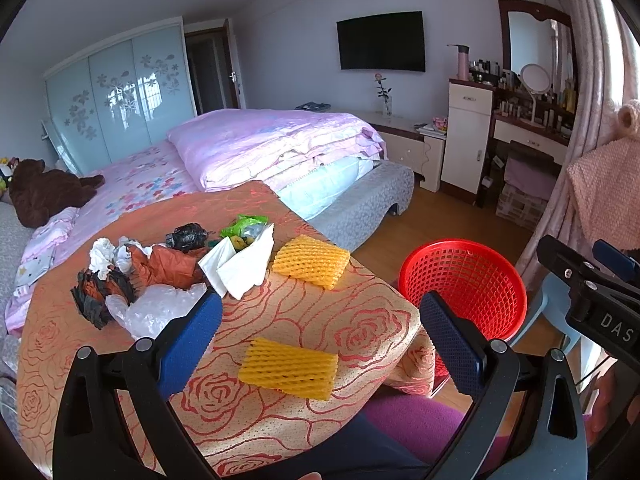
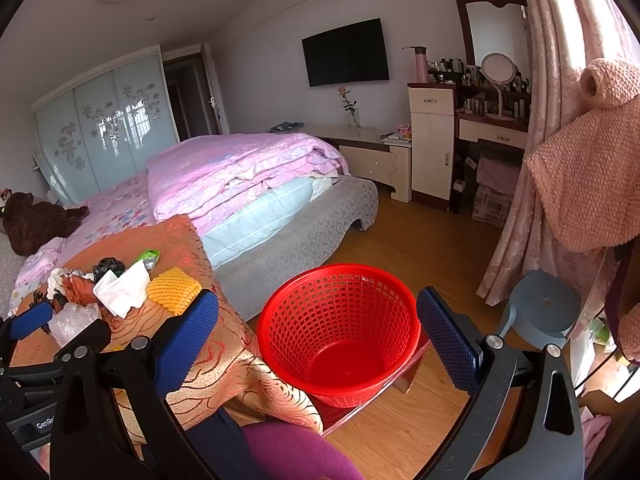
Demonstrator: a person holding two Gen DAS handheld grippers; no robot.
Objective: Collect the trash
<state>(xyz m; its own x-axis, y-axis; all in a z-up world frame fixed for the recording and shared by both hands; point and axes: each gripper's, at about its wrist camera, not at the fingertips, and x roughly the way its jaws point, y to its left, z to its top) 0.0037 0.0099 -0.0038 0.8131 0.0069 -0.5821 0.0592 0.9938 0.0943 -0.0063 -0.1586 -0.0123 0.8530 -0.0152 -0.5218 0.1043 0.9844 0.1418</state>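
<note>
Trash lies on a table with a rose-patterned orange cloth [image 1: 360,320]. A yellow foam net [image 1: 289,369] lies near the front, between my left gripper's open blue fingers. A second yellow foam net [image 1: 311,261] lies farther back, also in the right wrist view [image 2: 174,289]. White tissue [image 1: 240,266], a clear plastic bag [image 1: 158,309], crumpled orange wrapper [image 1: 168,266], black bag [image 1: 187,235] and green wrapper [image 1: 244,227] form a pile at left. My left gripper [image 1: 320,344] is open and empty. My right gripper [image 2: 318,340] is open and empty above the empty red basket [image 2: 340,332].
The red basket [image 1: 464,284] stands on a low stand right of the table. A bed with pink quilt [image 1: 280,148] is behind. A grey-blue stool [image 2: 540,312] and pink curtain [image 2: 560,160] are at right. A purple cushion [image 2: 296,452] is near the front.
</note>
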